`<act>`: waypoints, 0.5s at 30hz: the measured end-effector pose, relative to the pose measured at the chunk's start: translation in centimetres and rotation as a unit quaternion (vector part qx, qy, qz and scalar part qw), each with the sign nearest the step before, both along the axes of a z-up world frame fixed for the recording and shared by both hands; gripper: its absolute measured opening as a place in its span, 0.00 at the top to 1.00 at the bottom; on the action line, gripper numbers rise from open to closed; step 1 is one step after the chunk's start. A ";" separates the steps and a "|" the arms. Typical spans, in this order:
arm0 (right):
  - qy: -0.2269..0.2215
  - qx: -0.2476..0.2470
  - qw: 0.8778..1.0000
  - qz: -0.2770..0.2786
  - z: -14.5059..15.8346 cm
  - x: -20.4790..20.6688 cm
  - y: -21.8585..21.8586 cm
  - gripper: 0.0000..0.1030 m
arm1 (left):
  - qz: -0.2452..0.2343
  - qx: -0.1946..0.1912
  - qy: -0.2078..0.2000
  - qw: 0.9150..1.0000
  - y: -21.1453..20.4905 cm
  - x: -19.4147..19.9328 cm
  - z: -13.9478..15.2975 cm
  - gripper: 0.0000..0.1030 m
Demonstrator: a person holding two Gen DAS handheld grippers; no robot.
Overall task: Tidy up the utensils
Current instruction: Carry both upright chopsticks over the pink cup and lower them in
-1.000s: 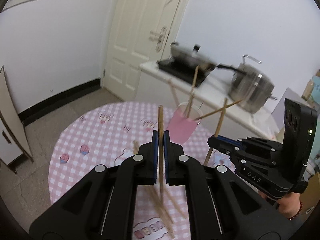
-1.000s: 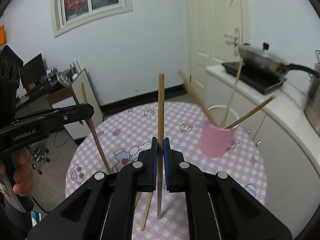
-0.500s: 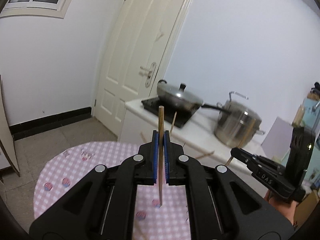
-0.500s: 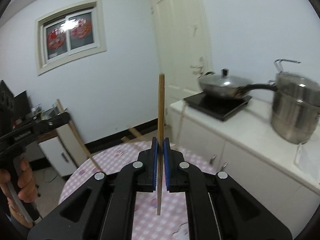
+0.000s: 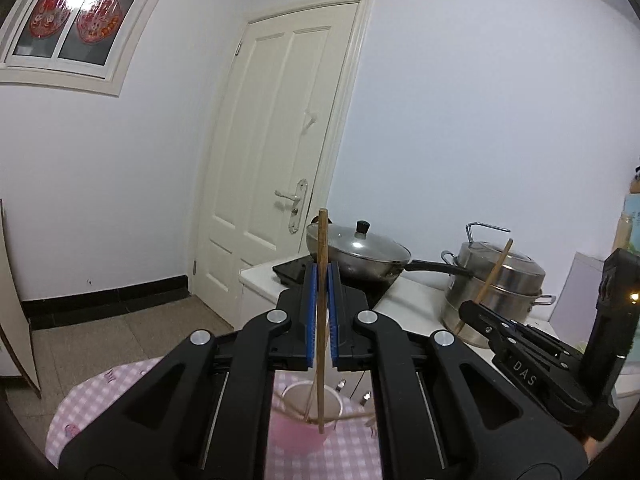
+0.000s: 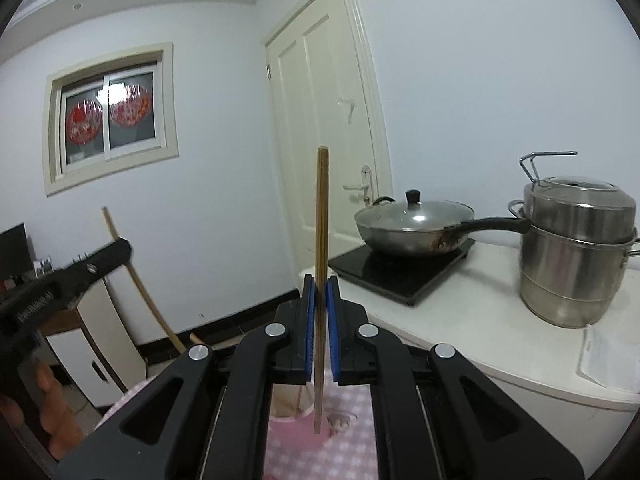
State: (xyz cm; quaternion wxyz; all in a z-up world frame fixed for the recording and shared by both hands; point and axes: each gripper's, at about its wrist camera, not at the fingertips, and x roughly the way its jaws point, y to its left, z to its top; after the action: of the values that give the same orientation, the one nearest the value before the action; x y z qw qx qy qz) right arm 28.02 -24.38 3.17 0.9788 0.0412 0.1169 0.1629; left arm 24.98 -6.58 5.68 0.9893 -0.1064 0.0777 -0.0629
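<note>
My left gripper [image 5: 321,276] is shut on a wooden chopstick [image 5: 322,240] that stands upright between its blue pads. The stick's lower end hangs over the mouth of the pink cup [image 5: 298,428], which holds other chopsticks. My right gripper [image 6: 320,284] is shut on a second upright chopstick [image 6: 322,208], whose lower tip is just above the pink cup [image 6: 296,432]. In the left wrist view the right gripper [image 5: 466,308] shows at the right with its chopstick [image 5: 496,268]. The right wrist view has the left gripper [image 6: 120,250] at the left, held by a hand [image 6: 52,412].
The cup stands on a round table with a pink checked cloth [image 5: 88,408]. Behind it runs a white counter [image 6: 472,316] with a lidded wok [image 6: 416,220] on a black hob and a tall steel steamer pot [image 6: 576,252]. Further back are a white door [image 5: 280,152] and a leaning board [image 5: 12,304].
Both grippers rose and tilted upward, still shut on their chopsticks. The table has dropped low in both views, and the pink cup now sits close beneath the jaws.
</note>
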 end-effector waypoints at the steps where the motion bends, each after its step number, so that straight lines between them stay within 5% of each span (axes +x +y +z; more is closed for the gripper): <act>1: -0.004 0.003 1.000 0.001 0.0 0.2 0.1 0.95 | 0.003 0.002 -0.003 1.000 -0.1 0.4 -0.1 0.95; 15: 0.006 0.029 0.999 0.041 -2.6 4.3 0.3 0.96 | 0.014 0.037 -0.001 0.999 -2.0 3.9 -3.6 0.95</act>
State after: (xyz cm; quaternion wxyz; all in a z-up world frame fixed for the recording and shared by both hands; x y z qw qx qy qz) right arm 32.34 -24.05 0.60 0.9689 0.0658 0.1193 0.2063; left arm 28.85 -8.63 2.04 0.9934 -0.0703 0.0776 -0.0460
